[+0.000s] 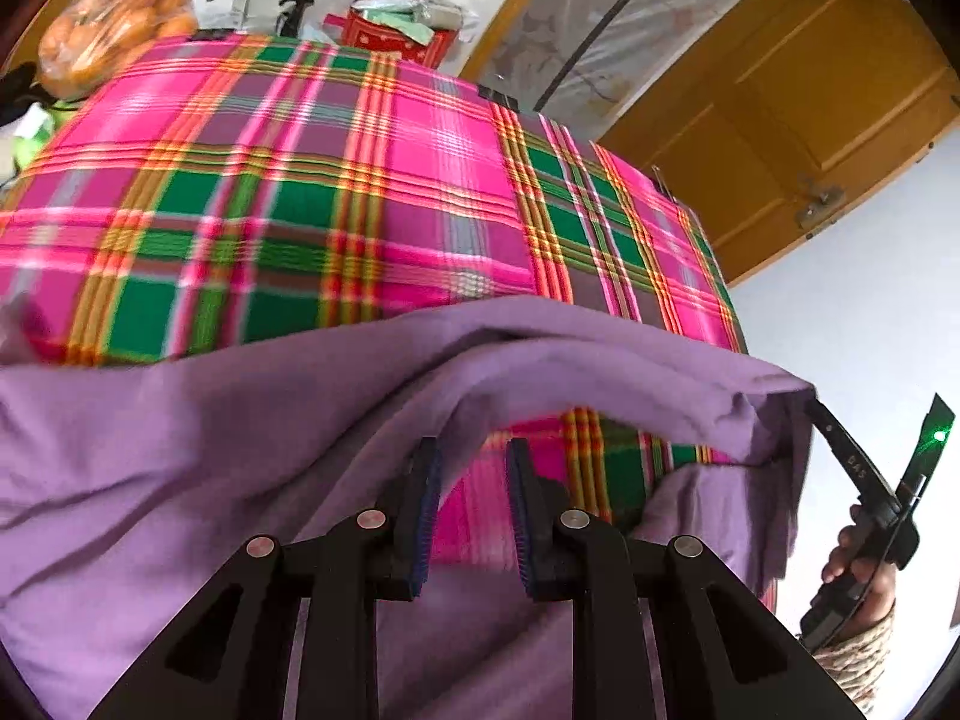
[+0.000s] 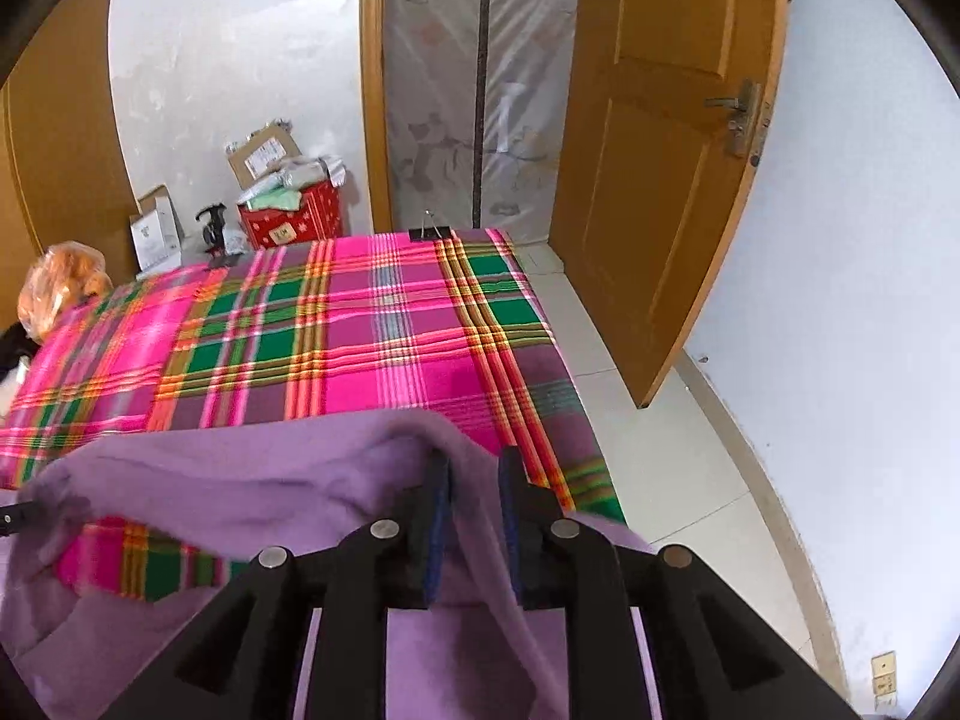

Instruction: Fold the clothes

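Garment: purple cloth (image 1: 198, 438) lies over the near part of the plaid sheet (image 1: 300, 192), its far edge raised off the sheet.
Long axis: that raised edge runs crosswise between the two grippers.
Left gripper (image 1: 472, 516): jaws parted; edge drapes just beyond the tips, not pinched.
Right gripper (image 2: 474, 525): cloth runs between its jaws; whether it is clamped, I cannot tell.
Nearer hand: likely the right.

A plain lilac-purple cotton garment (image 2: 240, 474) is seen against a pink, green and orange plaid cloth (image 2: 360, 336), while black arms and blue pads are shown on the left hand-held gripper (image 1: 471, 516).
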Demonstrator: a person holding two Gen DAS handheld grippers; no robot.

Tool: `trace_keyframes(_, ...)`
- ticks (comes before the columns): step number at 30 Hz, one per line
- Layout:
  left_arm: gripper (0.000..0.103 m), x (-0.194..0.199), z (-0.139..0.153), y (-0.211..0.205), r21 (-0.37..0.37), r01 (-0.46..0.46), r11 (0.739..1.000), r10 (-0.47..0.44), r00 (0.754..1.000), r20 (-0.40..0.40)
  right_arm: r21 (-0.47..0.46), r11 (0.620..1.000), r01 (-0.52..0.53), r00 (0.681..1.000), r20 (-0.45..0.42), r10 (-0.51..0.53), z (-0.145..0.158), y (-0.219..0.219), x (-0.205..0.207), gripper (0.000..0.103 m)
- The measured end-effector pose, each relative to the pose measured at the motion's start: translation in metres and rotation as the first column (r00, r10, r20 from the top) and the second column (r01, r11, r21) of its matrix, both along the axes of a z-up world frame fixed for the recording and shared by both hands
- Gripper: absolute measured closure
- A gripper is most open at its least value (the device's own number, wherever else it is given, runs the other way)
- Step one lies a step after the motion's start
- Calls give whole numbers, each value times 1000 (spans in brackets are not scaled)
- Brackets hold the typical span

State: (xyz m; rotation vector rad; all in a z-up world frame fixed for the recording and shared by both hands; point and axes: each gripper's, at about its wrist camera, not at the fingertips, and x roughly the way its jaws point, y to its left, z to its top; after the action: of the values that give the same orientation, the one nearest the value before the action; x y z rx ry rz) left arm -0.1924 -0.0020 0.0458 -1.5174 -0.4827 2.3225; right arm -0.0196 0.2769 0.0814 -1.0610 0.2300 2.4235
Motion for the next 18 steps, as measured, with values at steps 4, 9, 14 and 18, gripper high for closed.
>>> trace_keyframes(4,81,32,7,-28,-4,-22,1000,22,1000,-17,-11,1000,-20,1000,-24,20,12,-22,30,86)
trace_keyframes(9,81,82,3,-77,-45,-89,995,89,996,-13,-42,996,-83,996,-47,81,9,-64,69,78)
trace_keyframes(14,81,133,-8,-128,-46,-170,984,171,985,12,-134,984,-121,992,-34,117,-19,-101,95,78)
trace_keyframes(18,81,173,-17,-161,4,-264,965,264,965,13,-222,966,-134,990,-70,121,-40,-126,115,77)
